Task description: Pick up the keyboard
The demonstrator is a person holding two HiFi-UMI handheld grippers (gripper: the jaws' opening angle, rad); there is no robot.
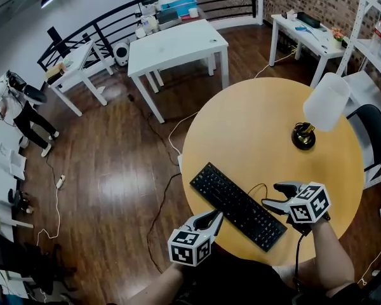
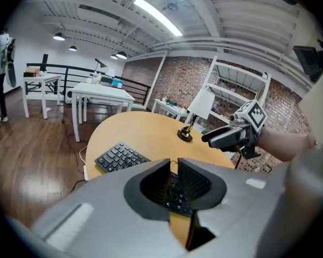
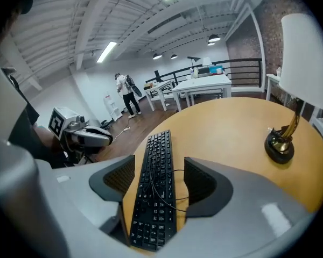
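left tongs kept narrow, nothing pinched | right tongs spread wide, lined up on end of keyboard, probably for the grab | it's laid diagonally near desk front edge

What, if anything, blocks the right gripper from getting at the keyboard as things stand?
Nothing that shows, so probably yes, it can. The right gripper has open jaws, the keyboard shows end-on between them, untouched, and the lamp stands well aside.
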